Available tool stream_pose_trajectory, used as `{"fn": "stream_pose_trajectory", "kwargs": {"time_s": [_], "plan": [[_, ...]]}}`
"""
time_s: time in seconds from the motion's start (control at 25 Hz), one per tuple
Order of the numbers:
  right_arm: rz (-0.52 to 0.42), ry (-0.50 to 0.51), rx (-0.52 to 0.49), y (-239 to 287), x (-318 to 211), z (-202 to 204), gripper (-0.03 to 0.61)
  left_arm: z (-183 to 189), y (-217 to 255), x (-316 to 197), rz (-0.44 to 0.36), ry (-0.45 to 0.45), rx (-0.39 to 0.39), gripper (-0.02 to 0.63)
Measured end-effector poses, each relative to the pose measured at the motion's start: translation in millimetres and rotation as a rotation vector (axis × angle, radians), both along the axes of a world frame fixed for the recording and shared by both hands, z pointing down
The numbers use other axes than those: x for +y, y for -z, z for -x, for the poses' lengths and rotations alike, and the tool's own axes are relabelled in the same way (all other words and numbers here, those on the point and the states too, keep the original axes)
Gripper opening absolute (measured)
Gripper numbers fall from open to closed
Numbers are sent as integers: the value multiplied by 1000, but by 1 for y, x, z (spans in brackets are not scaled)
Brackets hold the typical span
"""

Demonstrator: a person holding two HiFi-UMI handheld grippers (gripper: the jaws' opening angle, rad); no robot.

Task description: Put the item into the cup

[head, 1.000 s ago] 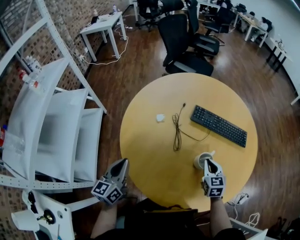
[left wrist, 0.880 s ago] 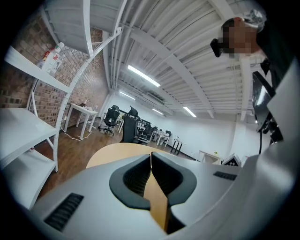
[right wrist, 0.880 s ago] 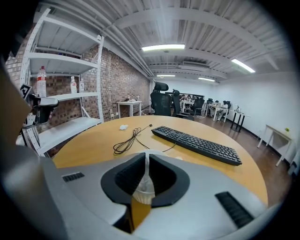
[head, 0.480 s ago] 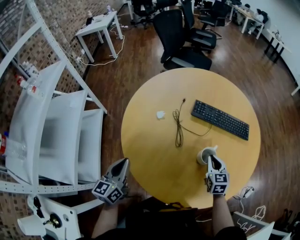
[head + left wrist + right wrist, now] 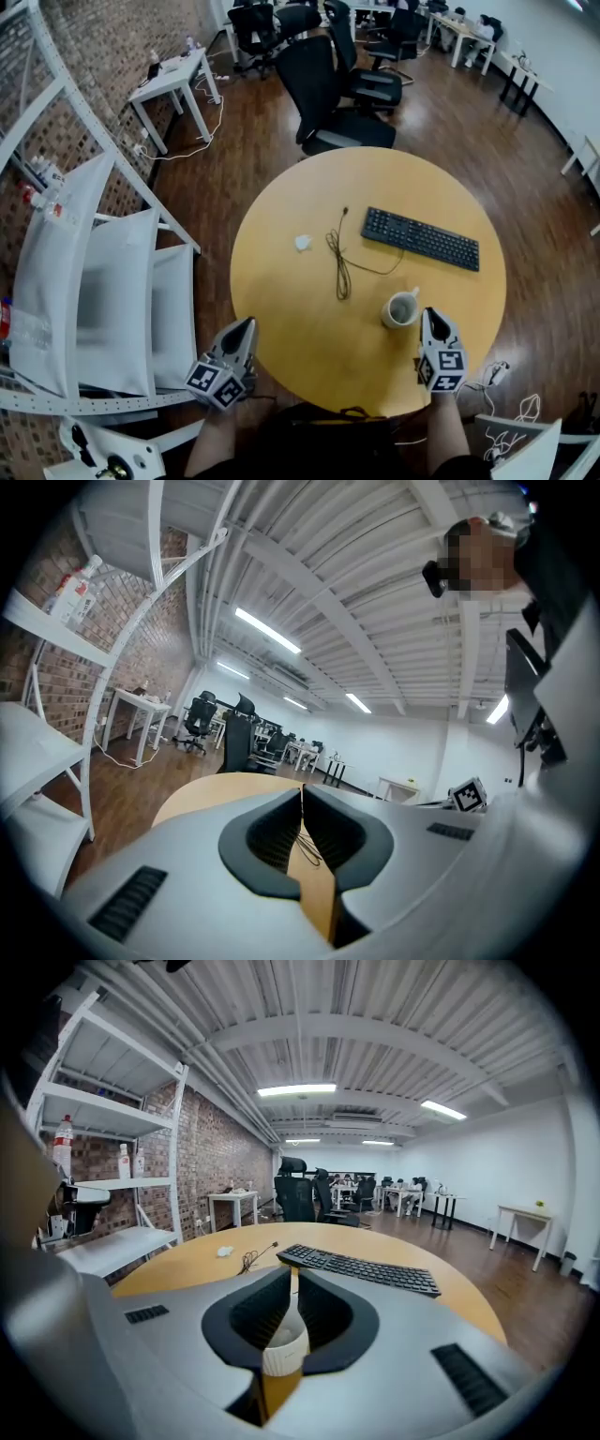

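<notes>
A white cup (image 5: 401,308) with a handle stands on the round wooden table (image 5: 300,309), near its front right. My right gripper (image 5: 429,315) hovers just right of the cup, not touching it. Its jaws stand a narrow slit apart with nothing between the pads. In the right gripper view the cup (image 5: 284,1354) shows low behind the right gripper (image 5: 292,1275). A small white crumpled item (image 5: 302,243) lies at mid-left of the table. My left gripper (image 5: 247,324) hangs by the table's front left edge, shut and empty; the left gripper (image 5: 302,791) has its tips touching.
A black keyboard (image 5: 420,238) lies beyond the cup and a coiled black cable (image 5: 339,258) left of it. White shelving (image 5: 103,281) stands at the left. Black office chairs (image 5: 333,89) stand past the table's far edge.
My right gripper has drawn back from over the cup toward the table's front right, and the cup now stands free. The left gripper has stayed put.
</notes>
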State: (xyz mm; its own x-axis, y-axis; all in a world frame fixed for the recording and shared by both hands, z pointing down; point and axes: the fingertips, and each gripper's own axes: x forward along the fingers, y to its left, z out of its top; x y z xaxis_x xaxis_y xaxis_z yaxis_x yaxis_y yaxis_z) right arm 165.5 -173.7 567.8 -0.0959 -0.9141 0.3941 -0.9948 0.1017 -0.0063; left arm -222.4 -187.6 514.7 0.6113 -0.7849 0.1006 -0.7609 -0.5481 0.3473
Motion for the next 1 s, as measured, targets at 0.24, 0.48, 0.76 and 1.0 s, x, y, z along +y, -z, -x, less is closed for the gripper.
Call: {"fn": "stream_pose_trajectory", "kwargs": {"time_s": [0.24, 0.48, 0.76, 1.0], "plan": [[-38, -111, -9, 19, 53, -29, 32, -24, 3, -6, -32, -80, 16, 0], [-92, -208, -15, 32, 93, -65, 32, -46, 3, 3, -35, -129, 25, 1], [-234, -294, -75, 76, 128, -104, 32, -73, 26, 0, -99, -144, 30, 0], [-298, -330, -132, 100, 174, -130, 29, -109, 44, 30, -118, -150, 45, 0]]}}
